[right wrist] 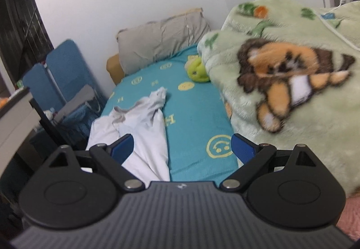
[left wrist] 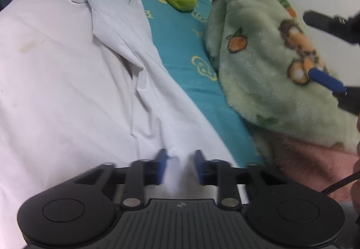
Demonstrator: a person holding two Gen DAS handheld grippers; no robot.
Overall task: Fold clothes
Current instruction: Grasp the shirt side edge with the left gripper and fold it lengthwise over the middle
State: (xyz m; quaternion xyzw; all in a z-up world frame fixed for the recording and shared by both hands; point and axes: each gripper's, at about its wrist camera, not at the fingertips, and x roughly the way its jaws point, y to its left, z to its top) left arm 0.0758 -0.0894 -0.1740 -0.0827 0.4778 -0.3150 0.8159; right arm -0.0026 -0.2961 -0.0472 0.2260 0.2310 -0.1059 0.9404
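Note:
A white garment (left wrist: pixel 67 69) lies spread along the left half of a bed, its collar end crumpled at the far end. My left gripper (left wrist: pixel 180 159) sits low at the garment's near edge, and a raised ridge of the white cloth is pinched between its blurred blue pads. In the right wrist view the same garment (right wrist: pixel 146 132) lies ahead and to the left. My right gripper (right wrist: pixel 183 147) hovers above the bed, open wide with nothing between its fingers. It also shows at the right edge of the left wrist view as the right gripper (left wrist: pixel 308 44), over the blanket.
A teal sheet (right wrist: pixel 195 114) with yellow smiley prints covers the bed. A bulky green fleece blanket (right wrist: pixel 292 114) with cartoon prints is heaped on its right side. A green plush toy (right wrist: pixel 196 71) and a grey pillow (right wrist: pixel 162 39) lie at the far end. Blue folded furniture (right wrist: pixel 63 73) stands left.

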